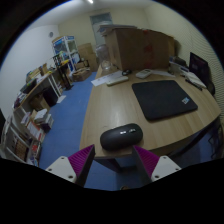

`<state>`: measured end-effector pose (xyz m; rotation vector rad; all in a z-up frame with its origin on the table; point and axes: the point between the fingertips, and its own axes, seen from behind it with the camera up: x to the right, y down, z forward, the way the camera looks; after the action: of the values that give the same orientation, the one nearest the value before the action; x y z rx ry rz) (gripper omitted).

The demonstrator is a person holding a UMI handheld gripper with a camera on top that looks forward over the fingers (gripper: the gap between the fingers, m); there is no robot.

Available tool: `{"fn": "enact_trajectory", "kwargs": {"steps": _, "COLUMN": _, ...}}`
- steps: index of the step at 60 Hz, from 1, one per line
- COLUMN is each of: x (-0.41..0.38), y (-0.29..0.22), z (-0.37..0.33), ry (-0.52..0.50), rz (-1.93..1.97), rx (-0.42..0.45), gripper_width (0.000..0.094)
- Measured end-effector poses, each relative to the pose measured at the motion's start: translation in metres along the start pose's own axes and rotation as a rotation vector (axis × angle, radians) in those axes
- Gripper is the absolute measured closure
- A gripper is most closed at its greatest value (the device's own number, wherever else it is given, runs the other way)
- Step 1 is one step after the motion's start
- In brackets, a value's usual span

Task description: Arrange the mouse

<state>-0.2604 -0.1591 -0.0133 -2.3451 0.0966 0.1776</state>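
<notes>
A black computer mouse (122,137) lies on the wooden table (120,108) near its front edge, just ahead of my fingers. A black mouse mat (165,98) lies on the table beyond and to the right of the mouse. My gripper (113,161) is open; the pink pads (78,160) stand wide apart, one at each side, just short of the mouse. Nothing is between the fingers.
A cardboard box (140,45) stands at the far end of the table, with papers (112,78) and a keyboard (143,73) near it. Shelves with clutter (35,105) line the left side. Blue floor (70,115) lies left of the table. A monitor (198,68) stands at the right.
</notes>
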Motion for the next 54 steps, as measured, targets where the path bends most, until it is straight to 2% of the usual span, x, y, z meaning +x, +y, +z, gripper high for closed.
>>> {"fn": "enact_trajectory", "kwargs": {"steps": 10, "x": -0.002, "y": 0.007, "z": -0.003, "ry": -0.032, "rz": -0.011, "rx": -0.038, "gripper_width": 0.0149}}
{"fn": "enact_trajectory", "kwargs": {"steps": 14, "x": 0.006, "y": 0.007, "z": -0.003, "ry": -0.009, "rz": -0.019, "rx": -0.052, "gripper_width": 0.0128}}
{"fn": "enact_trajectory", "kwargs": {"steps": 25, "x": 0.006, "y": -0.003, "z": 0.0, "ry": -0.006, "rz": -0.03, "rx": -0.037, "gripper_width": 0.0134}}
{"fn": "enact_trajectory", "kwargs": {"steps": 43, "x": 0.003, "y": -0.037, "z": 0.044, "ry": 0.068, "rz": -0.116, "rx": 0.038, "gripper_width": 0.0151}}
{"fn": "enact_trajectory", "kwargs": {"steps": 52, "x": 0.0, "y": -0.048, "z": 0.053, "ry": 0.062, "rz": -0.162, "rx": 0.104, "gripper_width": 0.0283}}
{"fn": "enact_trajectory", "kwargs": {"steps": 54, "x": 0.002, "y": -0.048, "z": 0.054, "ry": 0.064, "rz": -0.166, "rx": 0.127, "gripper_width": 0.0418}}
